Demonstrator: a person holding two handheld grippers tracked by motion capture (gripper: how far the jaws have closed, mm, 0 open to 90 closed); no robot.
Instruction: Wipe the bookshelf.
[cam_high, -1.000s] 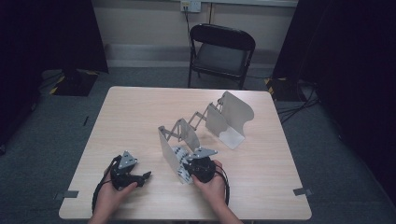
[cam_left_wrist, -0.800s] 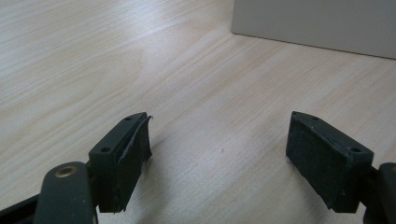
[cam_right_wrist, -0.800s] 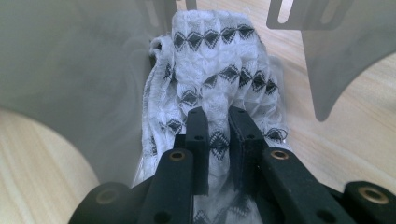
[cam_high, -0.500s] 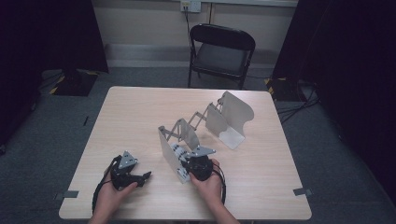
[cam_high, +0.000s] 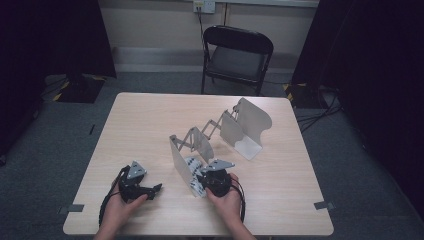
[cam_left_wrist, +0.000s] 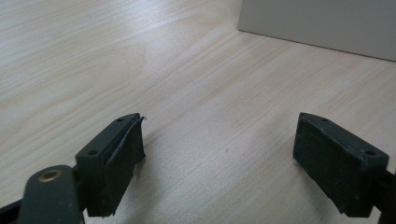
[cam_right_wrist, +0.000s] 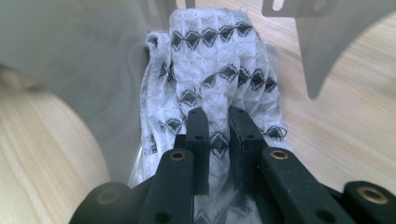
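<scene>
Right gripper (cam_right_wrist: 219, 135): jaws pinched on a fold of the white patterned cloth (cam_right_wrist: 215, 70), near the table's (cam_high: 150, 115) front edge
Left gripper (cam_left_wrist: 219, 158): just widened, nothing between its jaws
Cloth: soft, light, limp; bunches, so grip a thick fold
Metal rack (cam_high: 220, 132): cloth leans against its near plate

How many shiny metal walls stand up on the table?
3. The near plate is beside the patterned cloth, the middle plate is up the table, and the far plate is just behind it. The linkage could hide smaller pieces.
</scene>
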